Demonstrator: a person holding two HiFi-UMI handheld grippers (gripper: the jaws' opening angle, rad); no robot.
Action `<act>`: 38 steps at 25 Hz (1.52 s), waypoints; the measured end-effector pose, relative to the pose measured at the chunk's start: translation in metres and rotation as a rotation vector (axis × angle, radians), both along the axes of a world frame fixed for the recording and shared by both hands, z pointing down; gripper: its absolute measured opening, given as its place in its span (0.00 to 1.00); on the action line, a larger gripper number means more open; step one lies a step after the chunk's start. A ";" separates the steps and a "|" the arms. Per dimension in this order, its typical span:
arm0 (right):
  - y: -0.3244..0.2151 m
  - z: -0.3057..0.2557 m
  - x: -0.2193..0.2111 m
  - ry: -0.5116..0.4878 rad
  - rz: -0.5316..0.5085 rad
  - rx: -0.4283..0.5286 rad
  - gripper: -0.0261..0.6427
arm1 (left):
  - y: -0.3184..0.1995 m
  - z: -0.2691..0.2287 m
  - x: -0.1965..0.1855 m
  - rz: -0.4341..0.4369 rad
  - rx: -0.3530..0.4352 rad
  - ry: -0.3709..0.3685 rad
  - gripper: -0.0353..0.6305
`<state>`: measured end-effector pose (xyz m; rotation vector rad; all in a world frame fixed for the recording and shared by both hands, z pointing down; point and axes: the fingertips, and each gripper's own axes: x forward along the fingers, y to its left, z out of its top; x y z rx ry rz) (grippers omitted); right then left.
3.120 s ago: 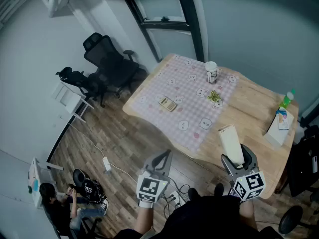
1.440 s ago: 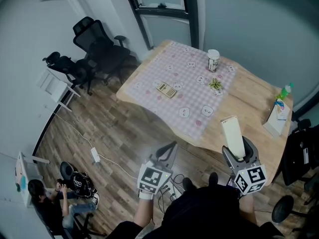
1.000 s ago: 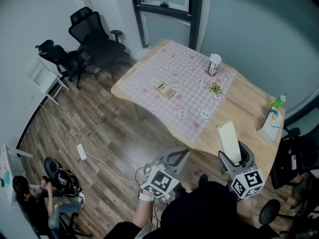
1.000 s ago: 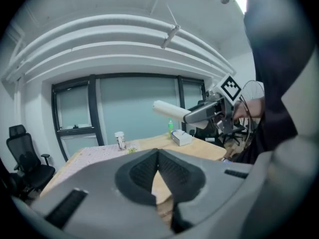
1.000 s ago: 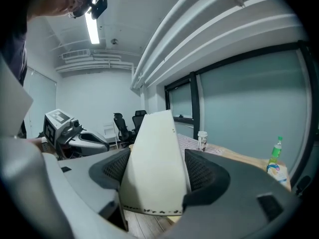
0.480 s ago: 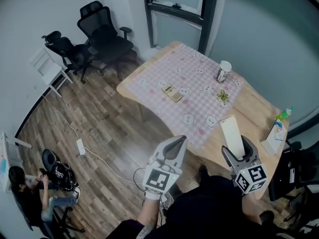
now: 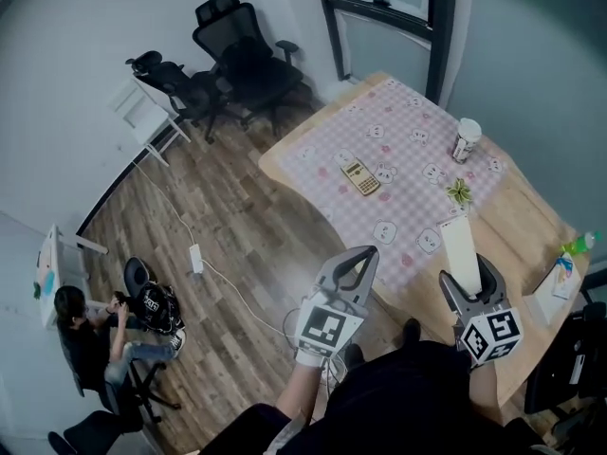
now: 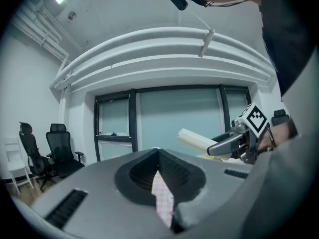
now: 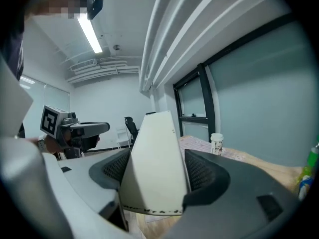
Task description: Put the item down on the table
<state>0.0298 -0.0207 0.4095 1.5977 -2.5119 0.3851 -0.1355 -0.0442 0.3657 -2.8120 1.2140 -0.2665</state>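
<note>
Jaws of right gripper (image 7: pixel 470 281) clamped on a tall, plain cream box (image 7: pixel 458 246); left gripper (image 7: pixel 363 252) jaws together, empty.

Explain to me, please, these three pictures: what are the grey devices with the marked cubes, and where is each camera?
There is no robot: a person holds a two-jaw gripper in each hand, and the marked cubes are parts of them. The head view comes from a camera on the person's head, looking down. Each gripper view comes from a camera riding on that gripper, looking along its jaws. The left gripper is shut and empty. The right gripper is closed on a tall cream box, not yet set down on the wooden table. On the table's pink checked cloth are a calculator, a cup and a small green sprig; a green bottle stands near the right edge.
</note>
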 end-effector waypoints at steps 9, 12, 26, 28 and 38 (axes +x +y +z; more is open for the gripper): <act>-0.015 0.018 0.074 -0.150 -0.011 -0.033 0.56 | -0.019 -0.002 0.055 -0.127 -0.027 -0.135 0.05; -0.014 0.033 0.101 -0.205 0.004 -0.054 0.56 | -0.022 -0.001 0.076 -0.178 -0.038 -0.136 0.05; -0.025 0.071 0.172 -0.269 0.101 -0.098 0.56 | -0.038 -0.003 0.139 -0.156 0.025 -0.170 0.05; -0.029 0.065 0.172 -0.251 0.108 -0.079 0.56 | -0.043 -0.004 0.141 -0.142 0.028 -0.134 0.05; -0.033 0.032 0.170 -0.066 0.197 -0.067 0.56 | -0.070 -0.025 0.135 -0.059 0.106 0.028 0.05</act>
